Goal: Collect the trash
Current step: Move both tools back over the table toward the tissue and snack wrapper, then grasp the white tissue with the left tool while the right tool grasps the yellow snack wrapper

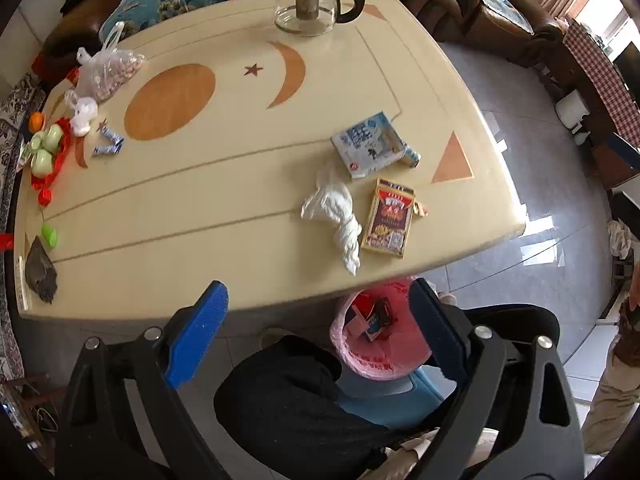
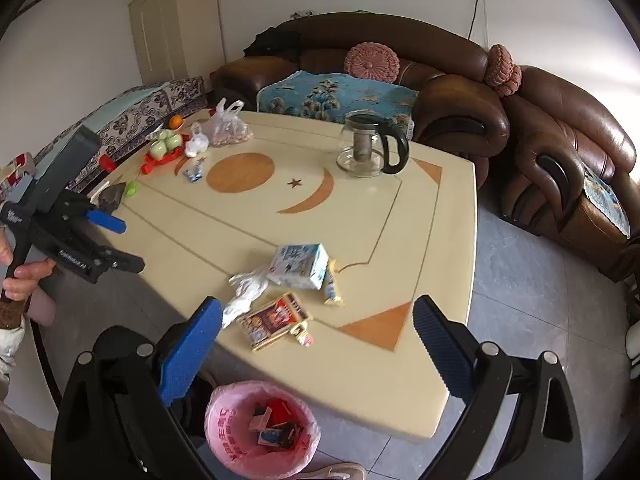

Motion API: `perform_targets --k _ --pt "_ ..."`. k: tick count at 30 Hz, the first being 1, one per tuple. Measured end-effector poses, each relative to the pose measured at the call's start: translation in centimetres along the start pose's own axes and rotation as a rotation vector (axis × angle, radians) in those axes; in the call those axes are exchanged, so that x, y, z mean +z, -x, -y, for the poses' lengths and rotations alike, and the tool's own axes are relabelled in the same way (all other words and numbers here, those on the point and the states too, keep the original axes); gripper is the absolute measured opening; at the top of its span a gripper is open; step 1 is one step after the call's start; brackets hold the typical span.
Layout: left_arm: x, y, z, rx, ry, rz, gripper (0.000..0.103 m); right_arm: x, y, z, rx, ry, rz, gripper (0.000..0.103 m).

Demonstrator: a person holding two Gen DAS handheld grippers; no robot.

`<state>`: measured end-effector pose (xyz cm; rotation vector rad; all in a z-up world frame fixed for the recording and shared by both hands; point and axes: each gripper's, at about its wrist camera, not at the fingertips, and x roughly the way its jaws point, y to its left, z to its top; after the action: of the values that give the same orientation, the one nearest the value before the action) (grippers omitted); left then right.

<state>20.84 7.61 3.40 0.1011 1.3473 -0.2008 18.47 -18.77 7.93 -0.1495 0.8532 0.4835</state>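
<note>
Both hand-held grippers, left point(image 1: 318, 320) and right point(image 2: 316, 344), gape wide and empty at frame bottom, trash (tissue point(image 2: 245, 289), box point(image 2: 274, 320), carton point(image 2: 300, 266)) clustered mid-frame near the counter point(image 2: 400, 360) edge, directly above the bin point(image 2: 262, 428), likely for short drops.

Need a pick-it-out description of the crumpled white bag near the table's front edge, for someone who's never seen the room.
Start at the cream table with the sun and moon inlays and go to the corner nearest the pink-lined bin. Three items cluster there: a blue-white carton, a red-gold box and the white bag. The bag is the only soft, twisted, unprinted one, lying left of both boxes.
</note>
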Motion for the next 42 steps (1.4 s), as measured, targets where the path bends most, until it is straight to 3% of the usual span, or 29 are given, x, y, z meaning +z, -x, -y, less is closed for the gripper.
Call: perform_targets --k 16,37,42 --pt "4.3 -5.7 1.0 0.019 -0.016 -0.101 0.089 2.0 -6.7 2.3 0.027 0.030 -0.072 0.094" --pt "5.8 -15.3 1.4 -0.049 -0.013 -0.252 0.089 0.8 -16.6 3.2 0.048 0.048 -0.221 0.094" --pt "5.6 -18.0 1.2 -0.070 0.007 -0.292 0.089 -0.3 -20.7 2.9 0.057 0.074 -0.300 0.094"
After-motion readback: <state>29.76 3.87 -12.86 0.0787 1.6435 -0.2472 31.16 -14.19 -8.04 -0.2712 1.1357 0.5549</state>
